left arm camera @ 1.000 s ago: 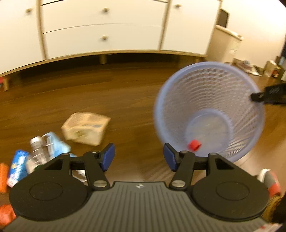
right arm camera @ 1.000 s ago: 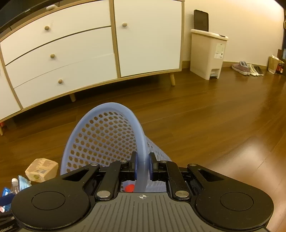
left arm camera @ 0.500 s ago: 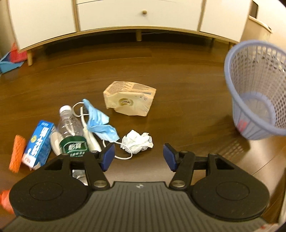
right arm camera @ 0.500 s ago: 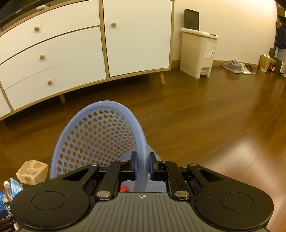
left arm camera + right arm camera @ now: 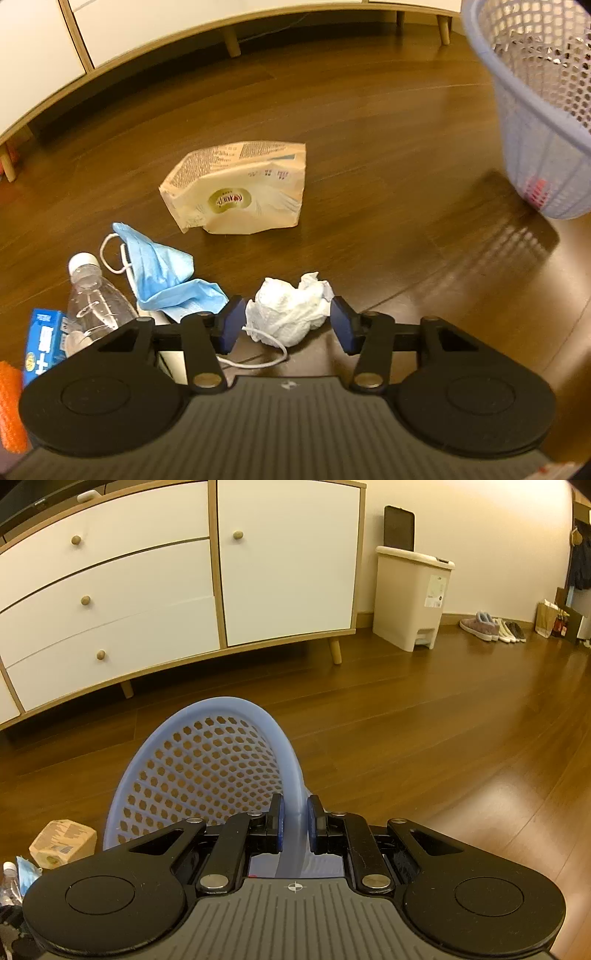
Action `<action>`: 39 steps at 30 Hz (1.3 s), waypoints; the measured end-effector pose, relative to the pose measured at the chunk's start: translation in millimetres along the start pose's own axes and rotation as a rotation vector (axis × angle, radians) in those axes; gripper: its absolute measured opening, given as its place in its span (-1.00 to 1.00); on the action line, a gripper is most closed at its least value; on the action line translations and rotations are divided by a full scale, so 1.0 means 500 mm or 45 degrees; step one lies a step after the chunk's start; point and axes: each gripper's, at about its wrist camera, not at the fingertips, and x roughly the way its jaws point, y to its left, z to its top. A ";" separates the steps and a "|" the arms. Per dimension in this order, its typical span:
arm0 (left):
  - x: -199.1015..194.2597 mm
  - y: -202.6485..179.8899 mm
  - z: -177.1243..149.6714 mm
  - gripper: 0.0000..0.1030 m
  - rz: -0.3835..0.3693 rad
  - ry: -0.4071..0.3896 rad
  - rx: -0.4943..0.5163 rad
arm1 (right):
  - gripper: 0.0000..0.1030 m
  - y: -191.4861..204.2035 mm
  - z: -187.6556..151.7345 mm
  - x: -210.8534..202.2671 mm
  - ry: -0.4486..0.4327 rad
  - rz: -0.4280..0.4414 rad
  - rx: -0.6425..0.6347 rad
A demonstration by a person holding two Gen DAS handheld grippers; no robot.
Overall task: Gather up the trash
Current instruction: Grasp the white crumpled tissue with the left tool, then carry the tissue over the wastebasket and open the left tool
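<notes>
One red bit sits in the basket (image 5: 535,110), pinched at its rim by the right tool (image 5: 294,825), while the left tool (image 5: 284,325), spread wide, straddles the tissue wad (image 5: 291,314) w/ mask (image 5: 166,273), bottle (image 5: 96,302), carton (image 5: 240,195) etc. left on the floor.

Right tongs (image 5: 294,823) clamped on blue basket (image 5: 207,771) rim, white sideboard (image 5: 177,579) behind

You see a crumpled white paper tissue (image 5: 290,314) on glossy wood floor (image 5: 369,129). The perforated basket (image 5: 207,771) looks smooth plastic.
</notes>
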 end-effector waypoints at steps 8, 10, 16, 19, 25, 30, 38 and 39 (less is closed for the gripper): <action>0.015 0.008 0.007 -0.45 -0.029 -0.001 -0.016 | -0.83 -0.005 0.002 -0.001 -0.008 0.005 -0.027; -0.005 0.013 0.012 -0.46 -0.039 -0.031 -0.045 | -0.83 -0.008 0.002 0.000 -0.009 0.009 -0.021; -0.091 0.015 0.035 -0.46 -0.075 -0.119 -0.087 | -0.83 -0.008 -0.003 0.002 -0.013 0.005 -0.026; -0.139 0.005 0.060 -0.46 -0.109 -0.177 -0.092 | -0.83 -0.011 -0.006 0.002 -0.010 0.005 -0.022; -0.231 -0.048 0.120 -0.46 -0.190 -0.301 -0.053 | -0.83 -0.022 -0.012 0.001 0.003 0.001 0.007; -0.281 -0.096 0.168 -0.46 -0.277 -0.361 -0.016 | -0.83 -0.019 -0.017 -0.003 0.005 0.011 0.019; -0.298 -0.178 0.231 -0.45 -0.370 -0.413 0.035 | -0.83 -0.027 -0.013 -0.009 0.016 0.047 0.010; -0.300 -0.188 0.234 -0.45 -0.377 -0.415 0.040 | -0.83 -0.029 -0.013 -0.009 0.017 0.050 0.011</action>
